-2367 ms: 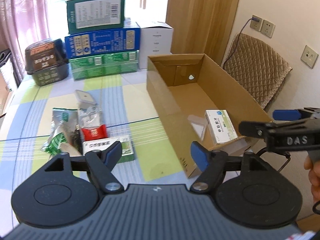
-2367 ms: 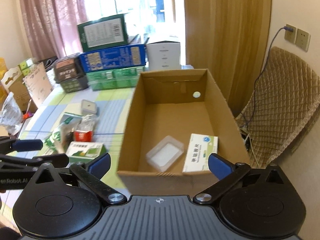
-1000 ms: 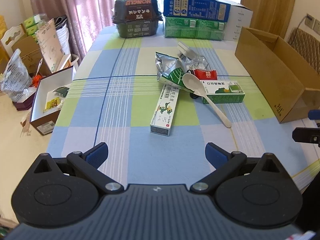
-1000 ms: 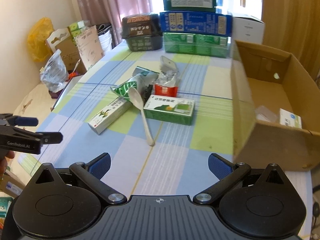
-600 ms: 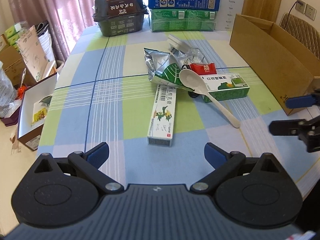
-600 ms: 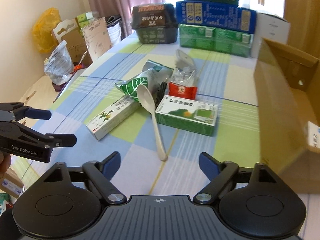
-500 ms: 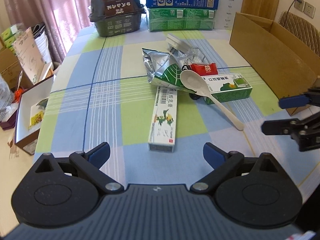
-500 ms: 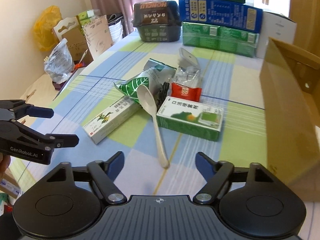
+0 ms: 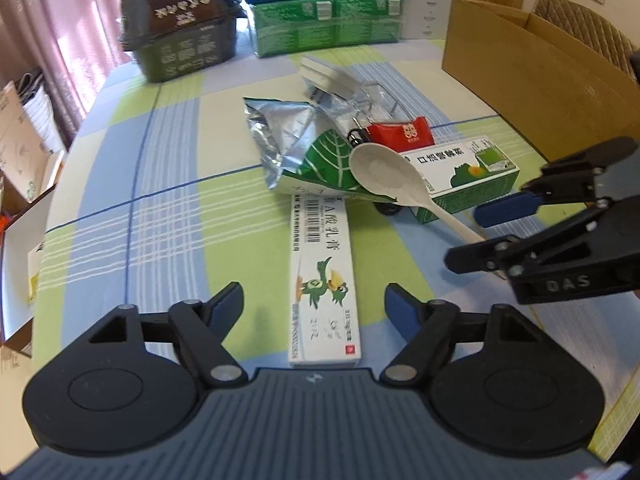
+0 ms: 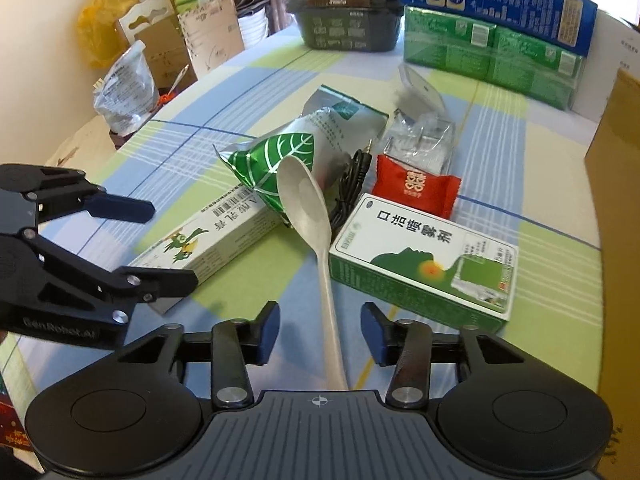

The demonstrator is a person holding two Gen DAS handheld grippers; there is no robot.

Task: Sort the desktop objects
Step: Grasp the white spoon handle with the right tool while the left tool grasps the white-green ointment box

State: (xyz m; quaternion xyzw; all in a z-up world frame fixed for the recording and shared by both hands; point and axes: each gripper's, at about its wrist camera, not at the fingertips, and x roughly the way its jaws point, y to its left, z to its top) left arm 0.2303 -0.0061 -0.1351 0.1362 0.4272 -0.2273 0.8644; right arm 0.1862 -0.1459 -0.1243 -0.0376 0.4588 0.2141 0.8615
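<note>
A long white ointment box [image 9: 324, 280] lies on the checked tablecloth [image 9: 160, 200]. My left gripper [image 9: 314, 306] straddles its near end; the jaws are closing, with gaps on both sides of the box. A white spoon [image 10: 304, 200] rests on a silver-green foil bag [image 10: 280, 152] and beside a green-and-white spray box [image 10: 420, 260]. My right gripper [image 10: 320, 330] has the spoon's handle between its closing jaws, and the pads do not touch it. A red packet [image 10: 416, 192], a black cable [image 10: 352, 184] and a clear plastic case [image 10: 424, 136] lie behind.
A brown cardboard box [image 9: 540, 72] stands open at the right edge of the table. Stacked blue and green cartons [image 9: 328, 28] and a black noodle bowl [image 9: 180, 20] line the far edge. Bags and boxes sit on the floor at the left [image 10: 128, 80].
Both grippers have come forward and down toward the pile, and their jaws have narrowed. The ointment box now lies between the left fingers and the spoon handle between the right fingers.
</note>
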